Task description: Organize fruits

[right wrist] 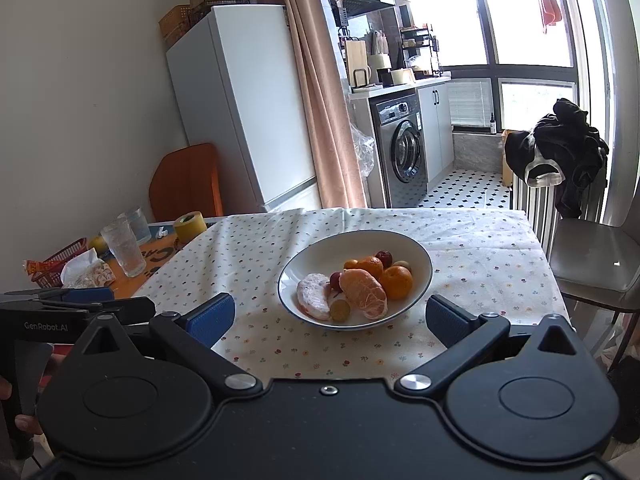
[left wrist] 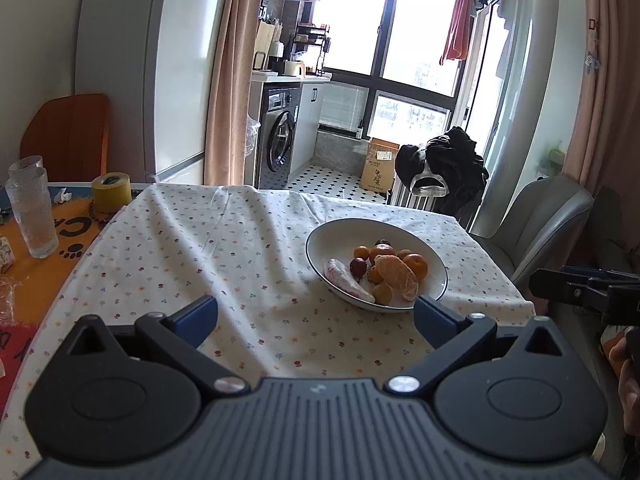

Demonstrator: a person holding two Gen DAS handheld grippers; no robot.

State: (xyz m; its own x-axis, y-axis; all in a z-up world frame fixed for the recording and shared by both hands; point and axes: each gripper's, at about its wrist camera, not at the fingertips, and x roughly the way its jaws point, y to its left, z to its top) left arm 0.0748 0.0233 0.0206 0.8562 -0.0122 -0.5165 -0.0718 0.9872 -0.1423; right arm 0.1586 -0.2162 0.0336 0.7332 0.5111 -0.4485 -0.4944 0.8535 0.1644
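Observation:
A white bowl (left wrist: 320, 244) (right wrist: 320, 252) with a dark rim stands on the flowered tablecloth (left wrist: 224, 240) (right wrist: 480, 248). It holds a peeled citrus fruit (left wrist: 398, 274) (right wrist: 364, 290), a pink-white peeled wedge (left wrist: 344, 280) (right wrist: 314, 296), several small oranges (right wrist: 396, 282), red dates (left wrist: 358, 267) and small yellow fruits (right wrist: 340, 310). My left gripper (left wrist: 316, 314) is open, low over the cloth, with the bowl just ahead to its right. My right gripper (right wrist: 330, 318) is open too, and the bowl sits straight ahead between its blue pads (right wrist: 212, 318). Neither gripper holds anything.
At the table's left stand ribbed glasses (left wrist: 34, 216) (right wrist: 124, 250), a yellow tape roll (left wrist: 112, 192) (right wrist: 190, 226), a red basket and wrappers (right wrist: 60, 264). A grey chair (left wrist: 540, 224) (right wrist: 596, 264) stands at the right edge. Fridge (right wrist: 240, 108) and washing machine (right wrist: 404, 148) lie beyond.

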